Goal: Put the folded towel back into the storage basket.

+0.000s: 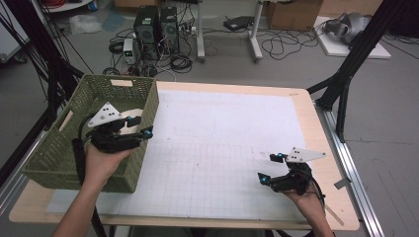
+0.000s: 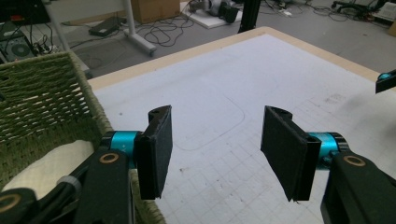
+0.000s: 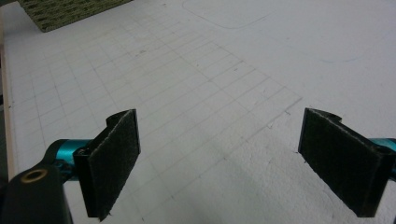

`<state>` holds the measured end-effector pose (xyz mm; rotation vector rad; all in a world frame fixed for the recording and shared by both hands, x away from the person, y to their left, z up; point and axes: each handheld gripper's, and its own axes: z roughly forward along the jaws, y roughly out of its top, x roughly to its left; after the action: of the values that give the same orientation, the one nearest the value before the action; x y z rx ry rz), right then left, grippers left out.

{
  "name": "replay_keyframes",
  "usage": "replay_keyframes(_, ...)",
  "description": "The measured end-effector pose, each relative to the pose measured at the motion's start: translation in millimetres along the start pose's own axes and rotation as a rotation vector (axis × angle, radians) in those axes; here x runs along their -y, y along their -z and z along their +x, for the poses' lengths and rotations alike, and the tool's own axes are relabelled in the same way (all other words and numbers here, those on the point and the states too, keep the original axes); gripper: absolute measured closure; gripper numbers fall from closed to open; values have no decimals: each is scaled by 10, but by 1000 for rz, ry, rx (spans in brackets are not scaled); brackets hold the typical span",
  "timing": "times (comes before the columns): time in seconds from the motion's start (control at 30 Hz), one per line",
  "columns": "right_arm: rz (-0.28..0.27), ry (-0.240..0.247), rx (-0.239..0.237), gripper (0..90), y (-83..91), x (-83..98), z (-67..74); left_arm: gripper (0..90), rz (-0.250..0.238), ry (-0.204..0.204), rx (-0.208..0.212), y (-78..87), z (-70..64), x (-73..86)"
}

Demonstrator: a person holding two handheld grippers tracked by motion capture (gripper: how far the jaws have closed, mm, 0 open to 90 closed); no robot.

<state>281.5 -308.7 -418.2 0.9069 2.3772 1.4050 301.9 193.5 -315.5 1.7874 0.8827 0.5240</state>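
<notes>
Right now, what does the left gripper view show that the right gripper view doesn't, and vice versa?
Left gripper view: the white cloth-like item inside the green woven basket, the table's pale wooden edge, floor cables, and the left gripper with jaws open and nothing between them. Right gripper view: the right gripper, open and empty. Both: the white gridded mat and part of the basket.

One green woven basket (image 1: 59, 148) sits at the left edge of one gridded white mat (image 1: 227, 148); one pale cloth (image 2: 51, 163) lies inside that basket; two grippers hover.
</notes>
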Motion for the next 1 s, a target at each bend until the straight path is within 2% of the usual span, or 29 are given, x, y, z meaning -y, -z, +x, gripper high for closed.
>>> replay_keyframes(0.43,-2,5,-3,122,-6,-2,-2,429,-7,-26,47,-149,-246,82)
replay_keyframes(0.53,-1,5,-1,122,-8,-4,0,428,-2,-45,39,-160,-292,85)
replay_keyframes(0.6,1,3,-4,122,-12,-6,5,427,-10,-27,48,-156,-309,81)
replay_keyframes(1.0,7,7,-6,122,-24,-12,13,421,2,-43,79,-223,-486,104)
